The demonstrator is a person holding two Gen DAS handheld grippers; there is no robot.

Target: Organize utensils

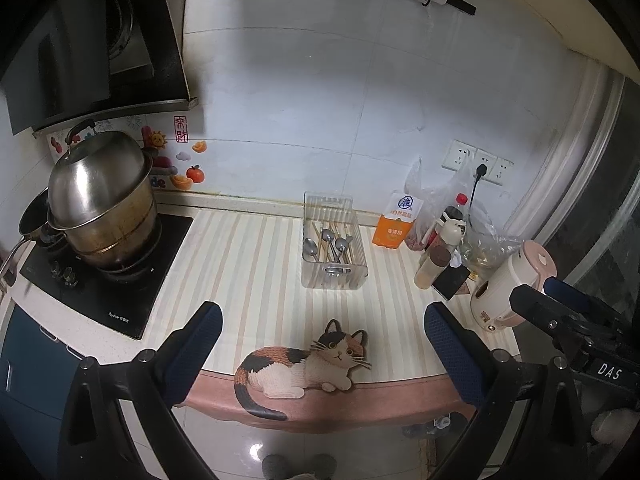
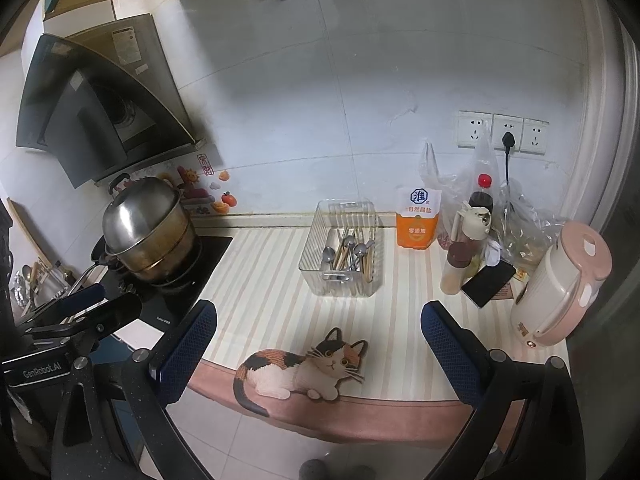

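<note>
Spoons (image 1: 330, 242) and chopsticks (image 2: 342, 256) together in the clear bin (image 1: 316, 280) at mid-bench (image 2: 260, 280), both claws, left (image 1: 322, 354) and right (image 2: 318, 352), spread apart, empty, hovering short of it: either sorting ahead or already finished.

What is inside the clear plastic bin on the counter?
The clear bin holds metal spoons mixed with wooden chopsticks. The pile overlaps, so an exact count and anything underneath cannot be told.

We see dim, bluish light, a dark shadow on the wall right of the range hood (image 1: 92, 52), and strong fisheye bending toward black corners.
</note>
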